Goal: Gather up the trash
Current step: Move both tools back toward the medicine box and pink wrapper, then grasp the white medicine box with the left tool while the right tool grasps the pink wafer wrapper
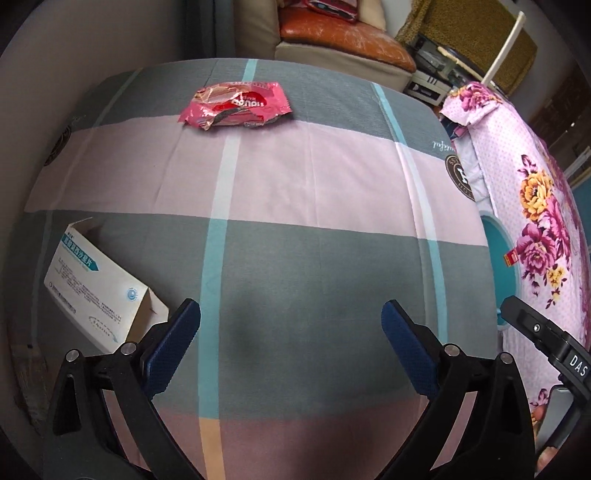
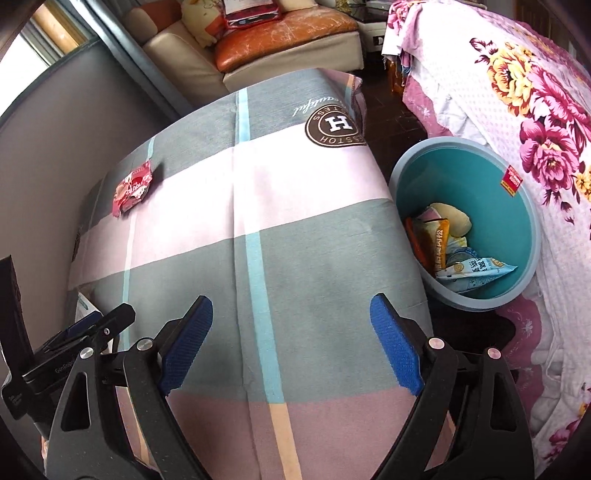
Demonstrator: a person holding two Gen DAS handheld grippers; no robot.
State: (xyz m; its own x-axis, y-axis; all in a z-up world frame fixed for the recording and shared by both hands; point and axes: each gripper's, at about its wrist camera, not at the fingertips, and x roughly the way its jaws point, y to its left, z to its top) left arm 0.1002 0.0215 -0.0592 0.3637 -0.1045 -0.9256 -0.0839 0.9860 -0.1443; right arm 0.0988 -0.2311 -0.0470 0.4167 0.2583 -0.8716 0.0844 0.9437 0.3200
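Observation:
A crumpled pink-red snack wrapper [image 1: 236, 105] lies at the far end of the checked cloth [image 1: 295, 177]; it shows small at the left in the right wrist view [image 2: 132, 188]. A white medicine box [image 1: 99, 284] with an open flap lies left of my left gripper [image 1: 290, 332], which is open and empty above the cloth. My right gripper [image 2: 291, 332] is open too, nothing between its pads. To its right, off the cloth's edge, stands a teal bin [image 2: 480, 170] that holds several wrappers [image 2: 454, 254]. The left gripper's body shows at the lower left [image 2: 74, 343].
A bed with a floral pink cover [image 2: 535, 129] runs along the right side, right behind the bin. A beige sofa with an orange cushion [image 2: 280, 33] stands beyond the cloth. A grey wall [image 2: 74, 110] borders the left edge.

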